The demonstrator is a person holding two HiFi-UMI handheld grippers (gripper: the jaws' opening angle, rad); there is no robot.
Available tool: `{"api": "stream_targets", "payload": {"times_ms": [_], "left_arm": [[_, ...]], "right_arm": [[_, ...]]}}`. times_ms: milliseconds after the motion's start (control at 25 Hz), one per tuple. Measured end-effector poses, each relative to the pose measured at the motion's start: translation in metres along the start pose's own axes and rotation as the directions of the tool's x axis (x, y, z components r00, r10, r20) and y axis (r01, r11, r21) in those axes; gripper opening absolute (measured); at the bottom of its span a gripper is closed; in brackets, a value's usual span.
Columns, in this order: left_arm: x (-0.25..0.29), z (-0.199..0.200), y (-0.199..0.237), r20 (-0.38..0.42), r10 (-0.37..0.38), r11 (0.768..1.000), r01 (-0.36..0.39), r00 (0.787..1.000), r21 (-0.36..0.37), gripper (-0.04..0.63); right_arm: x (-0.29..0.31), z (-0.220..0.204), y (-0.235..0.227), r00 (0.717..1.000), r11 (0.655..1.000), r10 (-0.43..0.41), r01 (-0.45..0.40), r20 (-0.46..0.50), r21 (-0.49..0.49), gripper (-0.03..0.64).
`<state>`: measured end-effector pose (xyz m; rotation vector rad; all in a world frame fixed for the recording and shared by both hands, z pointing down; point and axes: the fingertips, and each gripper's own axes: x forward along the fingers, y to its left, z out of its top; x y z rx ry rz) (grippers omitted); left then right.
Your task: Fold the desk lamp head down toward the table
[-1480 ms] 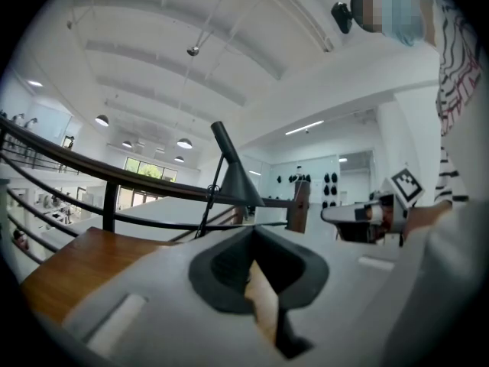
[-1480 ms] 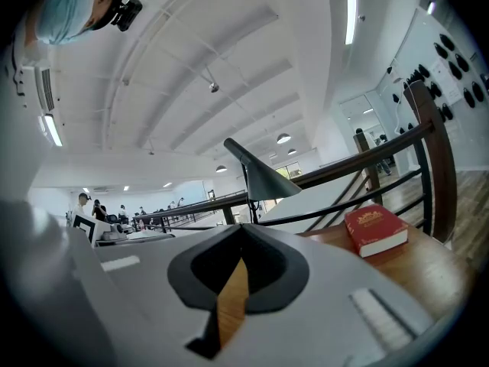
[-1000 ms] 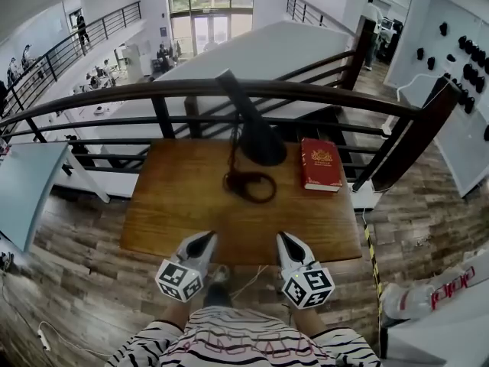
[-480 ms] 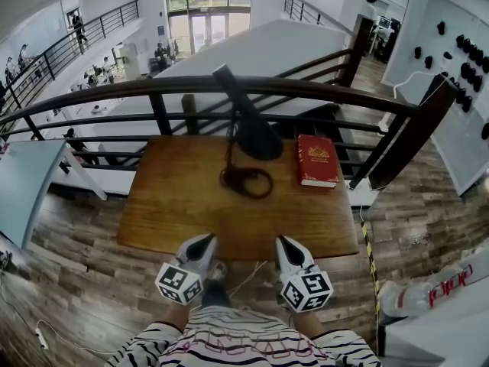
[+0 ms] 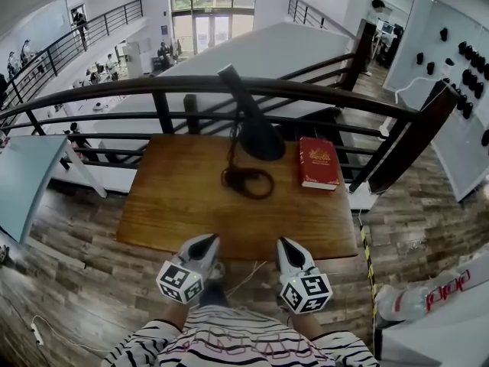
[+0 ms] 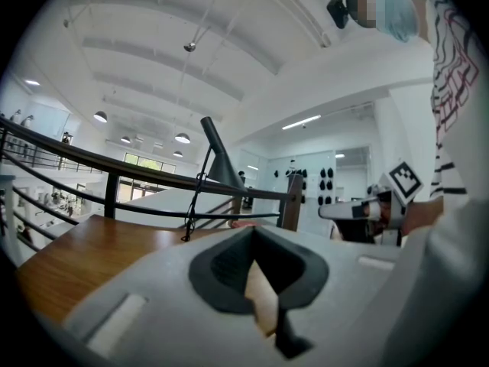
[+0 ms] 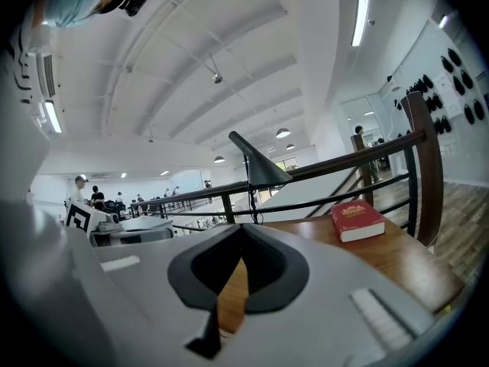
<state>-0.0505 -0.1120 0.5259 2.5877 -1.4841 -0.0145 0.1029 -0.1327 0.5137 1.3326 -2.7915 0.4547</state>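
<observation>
Black and cone-shaped, the desk lamp head (image 5: 256, 132) stands at the far side of the brown wooden table (image 5: 183, 205), just in front of the dark metal railing (image 5: 153, 90). Its narrow end points up and away and its wide mouth slants downward, with the lamp's coiled black cord (image 5: 248, 182) lying just before it and a red hardback book (image 5: 318, 163) near its right. From the gripper views the head sits about level with the rail, clearly off the tabletop. The white left gripper (image 5: 208, 239) and the white right gripper (image 5: 284, 242) both hover over the near edge of the table, well apart from the lamp. Each has its jaws pressed together with nothing between them. That picture fits a head waiting to be tipped lower, and equally one already swung as far as its joint allows, with the hands drawn back. The hinge itself is too small to read, so I cannot say which. Any handling of the head would go best with one gripper steadying the thin stem or base, so the light lamp does not slide or topple. The other would take the cone near its narrow end and swing it slowly about the joint. Both should keep clear of the cord loop, which could snag, and of the book.
</observation>
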Motion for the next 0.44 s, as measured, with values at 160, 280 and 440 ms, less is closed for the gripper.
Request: {"api": "stream_targets", "payload": {"times_ms": [160,280,440], "left_arm": [[0.0016,-0.0004,-0.0016,0.003,-0.017,1.000,0.017,1.000,0.001,0.002],[0.0032,0.0003,-0.0024,0.006,-0.017,1.000,0.017,1.000,-0.003,0.002],[0.0033,0.0027,-0.0024,0.002,-0.013,1.000,0.013,1.000,0.001,0.002]], "right_arm": [[0.0025,-0.0008,-0.0023,1.000,1.000,-0.010,0.010,-0.008,-0.014,0.000],[0.0029,0.0008,-0.0038,1.000,1.000,-0.017,0.017,-0.012,-0.023,0.000],[0.0030,0.0042,-0.0039,1.000,0.999,-0.021,0.020,-0.015,-0.032,0.000]]}}
